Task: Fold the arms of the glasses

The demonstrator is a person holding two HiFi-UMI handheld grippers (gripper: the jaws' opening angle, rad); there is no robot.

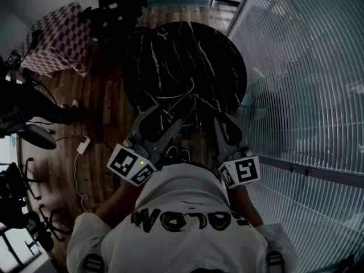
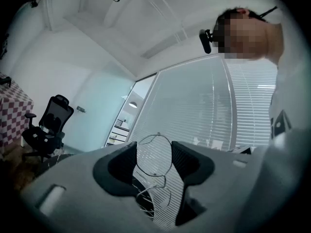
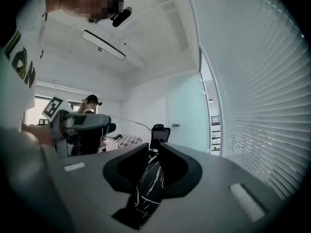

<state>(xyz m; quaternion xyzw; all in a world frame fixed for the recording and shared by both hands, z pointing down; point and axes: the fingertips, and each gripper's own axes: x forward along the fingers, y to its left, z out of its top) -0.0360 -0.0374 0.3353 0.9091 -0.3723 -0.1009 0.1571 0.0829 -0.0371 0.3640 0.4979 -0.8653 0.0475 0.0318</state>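
Observation:
Thin wire-frame glasses (image 2: 154,174) sit between the jaws of my left gripper (image 2: 154,159), with one round lens ring spanning from pad to pad. That gripper is shut on them and points level. In the head view the left gripper (image 1: 164,118) hovers at the near edge of the round black marble table (image 1: 187,56), and the right gripper (image 1: 224,121) is beside it. In the right gripper view, one glasses arm (image 3: 129,122) runs as a fine line from the left gripper (image 3: 80,125) towards my right gripper (image 3: 153,149). The right jaws stand a narrow gap apart with only table showing between them.
A wall of glass with blinds (image 1: 307,67) runs close along the right. A box under a checkered cloth (image 1: 57,38) stands at the far left. Cables and a power strip (image 1: 83,145) lie on the wooden floor. An office chair (image 2: 48,125) stands behind, and another person (image 3: 90,101) is far back.

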